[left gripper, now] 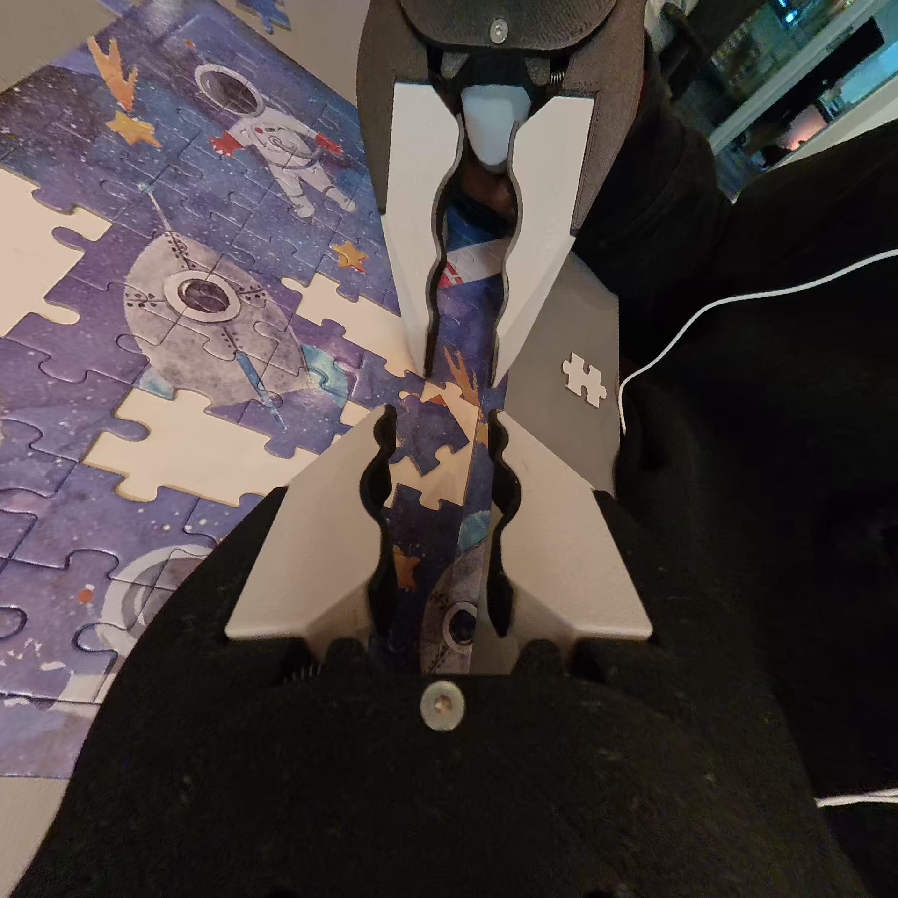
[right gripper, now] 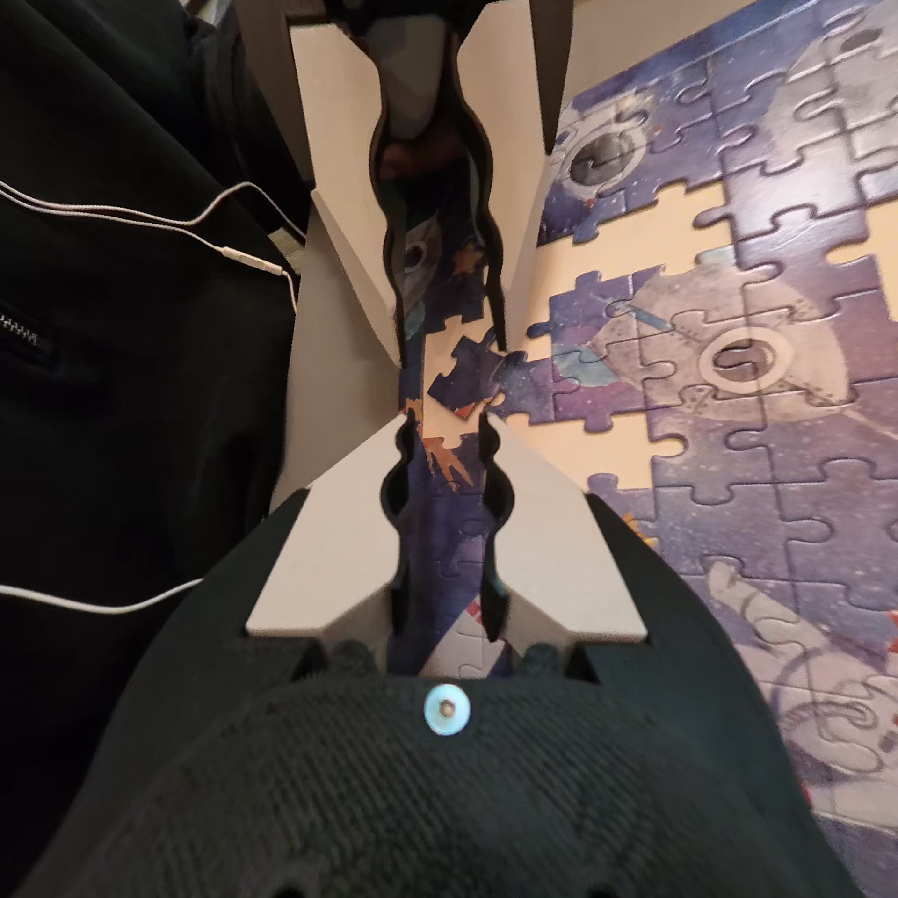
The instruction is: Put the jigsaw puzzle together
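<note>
The space-themed jigsaw puzzle (left gripper: 97,525) lies flat, mostly joined, with several cream gaps (left gripper: 184,452); it also shows in the right wrist view (right gripper: 729,510). A loose dark blue piece (left gripper: 425,435) lies tilted in a gap at the puzzle's near edge, also seen in the right wrist view (right gripper: 466,384). My left gripper (left gripper: 440,413) and right gripper (right gripper: 446,415) face each other tip to tip just over that piece. Both are slightly open and hold nothing. The right gripper (left gripper: 461,379) and left gripper (right gripper: 452,352) each show in the other's view.
A white face-down piece (left gripper: 585,379) lies on the grey table beside the puzzle's edge. A person in black clothing (left gripper: 753,437) with a white cable (left gripper: 729,299) is close behind the table edge, also in the right wrist view (right gripper: 121,340). Another loose piece (left gripper: 265,12) lies beyond the puzzle. My two grippers' fingertips are within a few centimetres of each other. My left gripper's tips are some 10 centimetres from the space-themed jigsaw puzzle (left gripper: 97,525).
</note>
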The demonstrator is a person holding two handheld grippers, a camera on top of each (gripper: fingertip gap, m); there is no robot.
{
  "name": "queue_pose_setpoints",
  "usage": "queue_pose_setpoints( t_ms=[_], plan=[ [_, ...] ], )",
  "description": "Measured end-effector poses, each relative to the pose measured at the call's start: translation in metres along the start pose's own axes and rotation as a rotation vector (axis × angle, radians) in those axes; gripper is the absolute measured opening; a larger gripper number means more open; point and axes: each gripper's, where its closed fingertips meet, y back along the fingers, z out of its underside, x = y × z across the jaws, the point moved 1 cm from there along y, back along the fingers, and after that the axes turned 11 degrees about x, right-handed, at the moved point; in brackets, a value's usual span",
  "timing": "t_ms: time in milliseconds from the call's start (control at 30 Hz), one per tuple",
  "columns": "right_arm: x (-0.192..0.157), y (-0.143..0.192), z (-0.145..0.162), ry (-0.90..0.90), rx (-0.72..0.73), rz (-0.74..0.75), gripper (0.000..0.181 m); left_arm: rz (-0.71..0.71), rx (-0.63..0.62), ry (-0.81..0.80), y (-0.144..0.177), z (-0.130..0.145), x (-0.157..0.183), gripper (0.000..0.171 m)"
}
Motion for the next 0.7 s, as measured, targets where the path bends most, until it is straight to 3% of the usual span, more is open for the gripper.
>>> queue_pose_setpoints(
  t_ms=[200,433,567,700],
  plan=[
    [0.007,0.008,-0.021,0.106,0.117,0.079,0.026,-0.010,0.055,-0.041,0.005,-0.007,0.002,0.034],
    [0.004,-0.006,-0.007,0.369,0.006,0.148,0.052,-0.121,0.083,-0.192,0.008,-0.012,-0.003,0.026],
    [0.009,-0.016,-0.003,0.530,-0.052,0.245,0.047,-0.226,0.121,-0.319,0.014,-0.020,-0.010,0.019],
    [0.007,-0.020,-0.002,0.498,-0.054,0.218,0.037,-0.239,0.070,-0.342,0.013,-0.012,-0.006,0.018]
  ],
)
